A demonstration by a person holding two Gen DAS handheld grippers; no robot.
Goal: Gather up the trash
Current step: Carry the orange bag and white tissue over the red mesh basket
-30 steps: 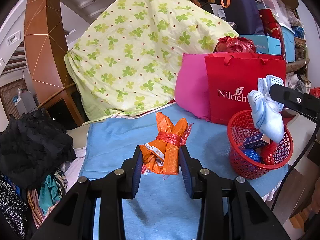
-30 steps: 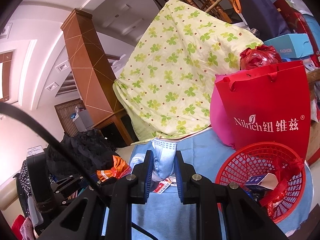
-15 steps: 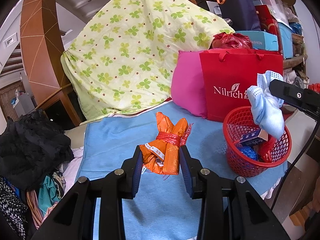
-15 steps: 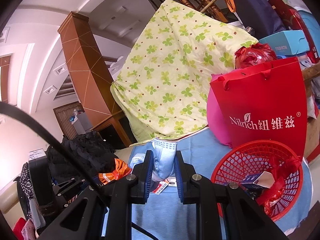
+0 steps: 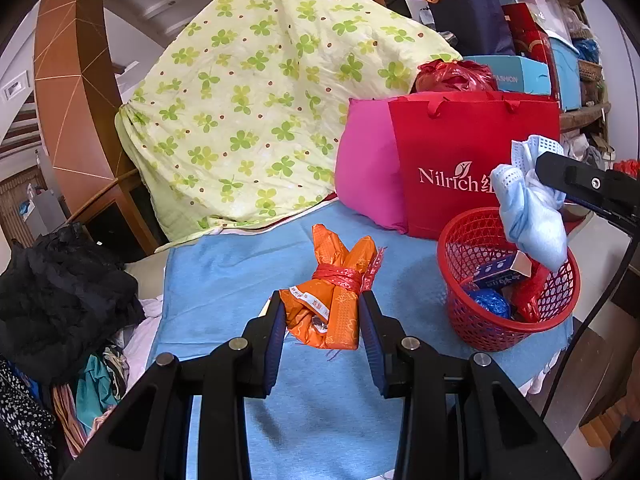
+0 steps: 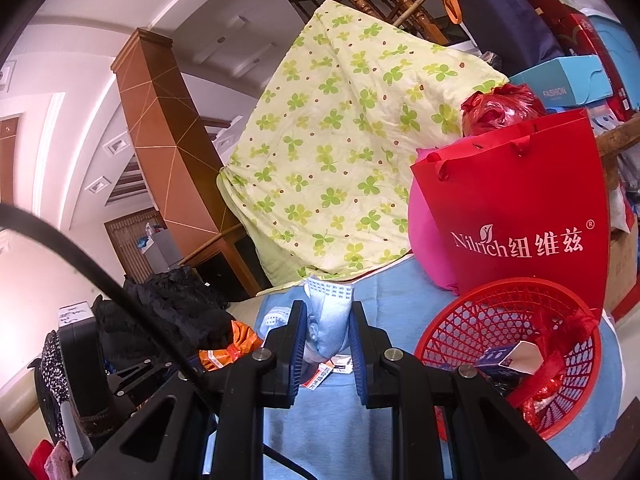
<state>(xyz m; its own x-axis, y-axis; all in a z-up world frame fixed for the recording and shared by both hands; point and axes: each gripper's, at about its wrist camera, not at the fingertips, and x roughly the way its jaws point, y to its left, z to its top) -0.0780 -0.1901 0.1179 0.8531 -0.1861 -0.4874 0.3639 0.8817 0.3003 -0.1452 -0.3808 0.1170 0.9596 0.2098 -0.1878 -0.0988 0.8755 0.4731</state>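
the left hand-held gripper (image 5: pixel 322 320) is clamped on an orange wrapper bundle (image 5: pixel 334 300) tied round its middle with red string, held above the blue cloth (image 5: pixel 224 280) that covers the desk. the right hand-held gripper (image 6: pixel 329 332) is clamped on a wad of pale blue perforated cloth (image 6: pixel 326 322). only the left wrist view shows that this wad (image 5: pixel 528 208) hangs over the near rim of the red mesh basket (image 5: pixel 500 328), and it shows the basket's contents plainly: a dark blue printed box (image 5: pixel 496 274), a crumpled blue foil ball (image 5: pixel 490 304) and a scrap of red plastic (image 5: pixel 532 296). only the right wrist view shows small printed paper slips (image 6: pixel 332 372) lying on the blue cloth under its jaws, and the other gripper's body with the orange bundle (image 6: pixel 236 344) low on the left. the basket (image 6: pixel 480 320) sits at the right end of the desk, just in front of a red paper bag marked nilrich (image 5: pixel 472 160), with a pink cushion (image 5: pixel 368 168) beside the bag. behind them a yellow-green clover-print quilt (image 5: pixel 256 100) is draped high over furniture, and a wooden pillar (image 5: pixel 68 92) rises on the left. a heap of black clothing (image 5: pixel 56 292) lies off the desk's left edge, and boxes and bags are stacked at upper right.
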